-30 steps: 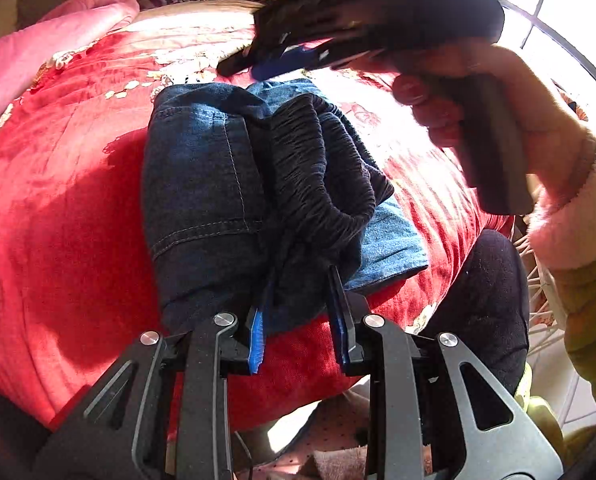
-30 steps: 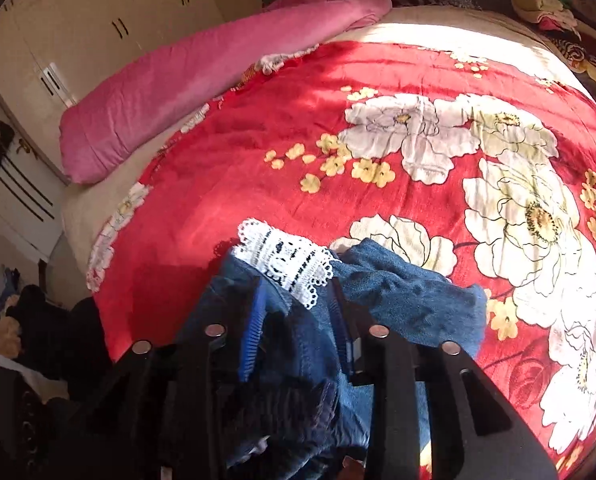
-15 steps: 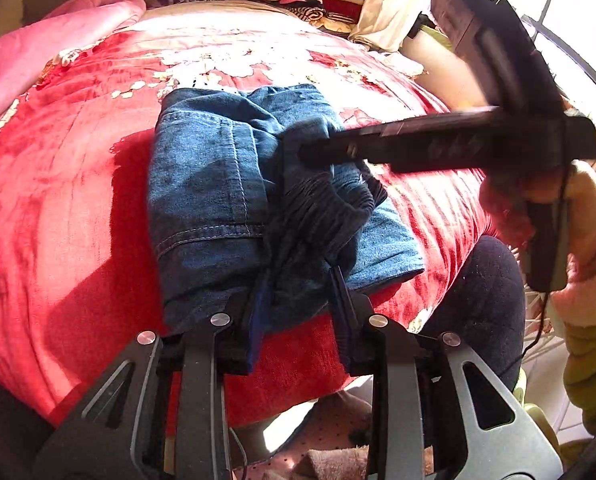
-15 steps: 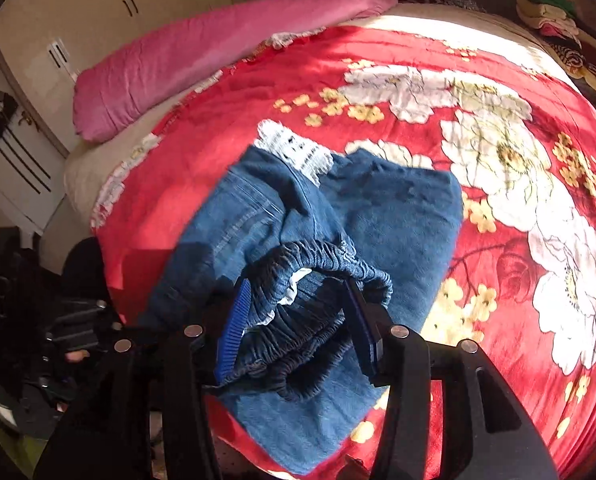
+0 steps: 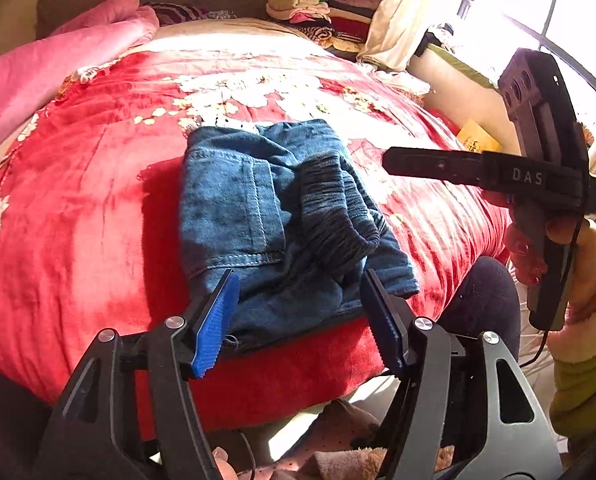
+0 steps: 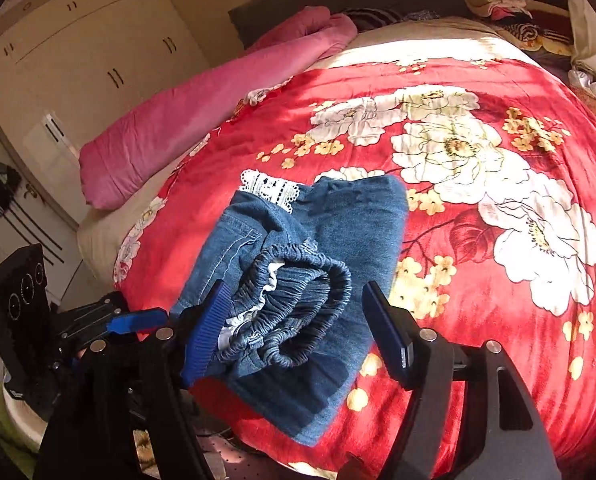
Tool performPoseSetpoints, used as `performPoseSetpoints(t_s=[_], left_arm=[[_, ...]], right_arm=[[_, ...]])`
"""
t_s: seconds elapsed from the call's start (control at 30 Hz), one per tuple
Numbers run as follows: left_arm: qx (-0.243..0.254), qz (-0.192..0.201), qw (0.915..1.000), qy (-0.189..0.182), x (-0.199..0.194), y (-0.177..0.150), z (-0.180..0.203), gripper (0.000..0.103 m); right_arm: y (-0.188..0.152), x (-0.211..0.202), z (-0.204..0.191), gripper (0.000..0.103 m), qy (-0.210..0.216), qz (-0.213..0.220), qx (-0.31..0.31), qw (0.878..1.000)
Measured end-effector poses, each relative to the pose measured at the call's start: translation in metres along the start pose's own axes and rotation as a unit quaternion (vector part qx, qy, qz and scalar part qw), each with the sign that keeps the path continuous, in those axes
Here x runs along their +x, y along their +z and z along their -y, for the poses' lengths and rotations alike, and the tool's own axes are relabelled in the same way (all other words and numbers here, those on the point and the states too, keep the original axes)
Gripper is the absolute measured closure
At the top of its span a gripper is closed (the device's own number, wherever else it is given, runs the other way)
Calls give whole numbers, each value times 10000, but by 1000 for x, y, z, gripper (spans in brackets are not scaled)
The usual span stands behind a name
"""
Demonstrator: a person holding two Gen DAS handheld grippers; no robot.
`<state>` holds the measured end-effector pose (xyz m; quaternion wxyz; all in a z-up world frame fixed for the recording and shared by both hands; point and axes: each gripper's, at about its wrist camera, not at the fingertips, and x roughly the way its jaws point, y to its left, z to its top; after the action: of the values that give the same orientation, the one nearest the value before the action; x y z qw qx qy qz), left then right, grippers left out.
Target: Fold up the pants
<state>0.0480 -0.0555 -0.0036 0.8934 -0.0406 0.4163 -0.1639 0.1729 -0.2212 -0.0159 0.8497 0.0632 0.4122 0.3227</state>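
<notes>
Currently, one pair of denim pants (image 5: 274, 216) lies folded into a compact bundle near the front edge of my bed, on the red floral blanket (image 5: 78, 240). From left to right in the left wrist view: one pink quilt (image 5: 38, 76) rolled along the blanket's far-left side, the jeans in the middle, and my right gripper (image 5: 390, 160) held in the air off to the right of the bundle, clear of the cloth. My left gripper (image 5: 298, 316) sits at the bundle's near edge with its two blue pads (image 5: 214, 320) spread wide, the denim hem lying between them but not pinched. One stack of folded clothes (image 5: 306, 4) rests at the far end of the bed.

From the right wrist view, again left to right: one cream wardrobe (image 6: 78, 40), the pink quilt (image 6: 202, 108), then the jeans (image 6: 318, 248) with the gathered elastic waistband (image 6: 294, 304) turned up toward the lens and one white lace trim (image 6: 270, 190) peeking out at the far fold. My right gripper (image 6: 294, 332) hangs with fingers apart, framing the waistband without gripping it.
</notes>
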Motion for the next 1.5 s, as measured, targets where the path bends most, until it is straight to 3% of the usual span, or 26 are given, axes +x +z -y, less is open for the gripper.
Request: performPoseSetpoints(t_s=[0.17, 0.3, 0.43, 0.63, 0.73, 0.77, 0.83, 0.93, 1.0, 1.23, 1.5], left_arm=[[-311, 270, 9984, 379, -10, 9, -24, 26], [-629, 248, 9961, 567, 1, 19, -51, 25], [-941, 47, 9948, 381, 25, 28, -71, 25], [-1359, -418, 9898, -93, 71, 28, -84, 25], [-1286, -394, 9908, -117, 79, 27, -77, 41], [-1250, -379, 9912, -226, 79, 28, -74, 61], [-1114, -375, 9929, -165, 79, 30, -67, 66], [-1006, -339, 9943, -112, 75, 34, -61, 75], [-931, -257, 9953, -50, 70, 40, -57, 80], [-644, 213, 9976, 159, 54, 81, -54, 80], [-630, 383, 9958, 537, 76, 128, -72, 80]], right_arm=[[-12, -3, 11, 24, -178, 31, 226, 9996], [-22, 11, 21, 23, -240, -91, 503, 9984], [-24, 30, 35, 23, -369, -180, 778, 9961], [-26, 56, 50, 24, 20, -215, 1129, 9934], [-26, 61, 45, 40, 146, -178, 1019, 9945], [-26, 64, 42, 45, 212, -195, 991, 9947], [-26, 67, 38, 64, 219, -179, 951, 9951], [-23, 62, 30, 80, 105, 2, 832, 9965], [-18, 56, 22, 83, 5, 126, 666, 9977], [29, 33, 7, 83, -205, 577, 175, 9980], [79, 58, 18, 83, -380, 671, -30, 9970]])
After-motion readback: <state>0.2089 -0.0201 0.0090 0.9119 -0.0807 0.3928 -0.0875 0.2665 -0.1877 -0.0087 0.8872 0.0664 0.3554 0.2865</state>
